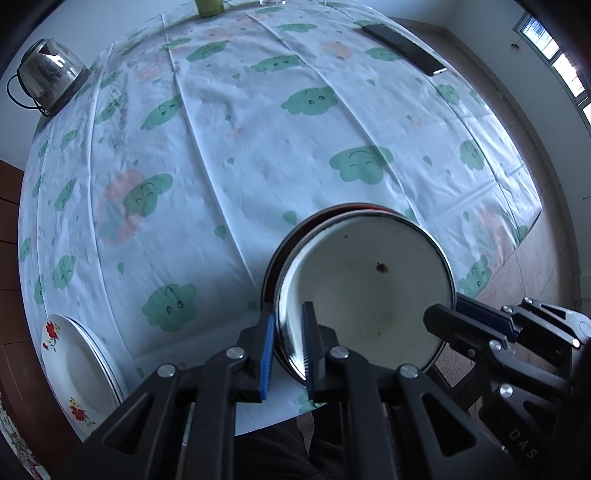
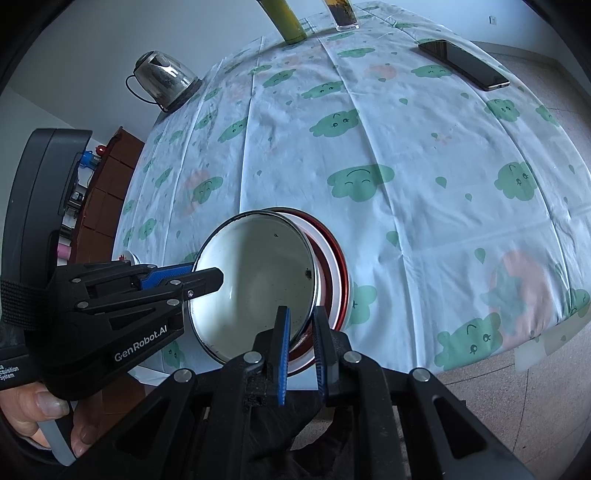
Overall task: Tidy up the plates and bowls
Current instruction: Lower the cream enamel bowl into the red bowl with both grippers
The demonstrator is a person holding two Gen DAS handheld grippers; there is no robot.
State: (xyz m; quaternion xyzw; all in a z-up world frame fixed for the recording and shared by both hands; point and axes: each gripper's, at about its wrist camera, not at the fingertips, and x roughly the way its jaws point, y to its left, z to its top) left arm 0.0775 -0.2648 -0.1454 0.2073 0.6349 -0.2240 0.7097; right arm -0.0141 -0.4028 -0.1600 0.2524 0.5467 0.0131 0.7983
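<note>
A white enamel bowl (image 1: 369, 280) sits nested in a red bowl (image 1: 354, 208), both tilted at the table's near edge. My left gripper (image 1: 290, 347) is shut on the bowls' left rim. My right gripper (image 2: 303, 347) is shut on the opposite rim, clamping the white bowl (image 2: 255, 280) and the red bowl (image 2: 338, 273) together. Each gripper shows in the other's view: the right gripper (image 1: 465, 325) and the left gripper (image 2: 192, 277). A stack of flowered white plates (image 1: 74, 365) lies at the near left of the table.
The table wears a white cloth with green clouds (image 1: 295, 147). A glass kettle (image 1: 48, 74) stands at the far left, a phone (image 1: 404, 48) at the far right, and a green bottle (image 2: 284, 18) and a glass (image 2: 343, 14) at the back.
</note>
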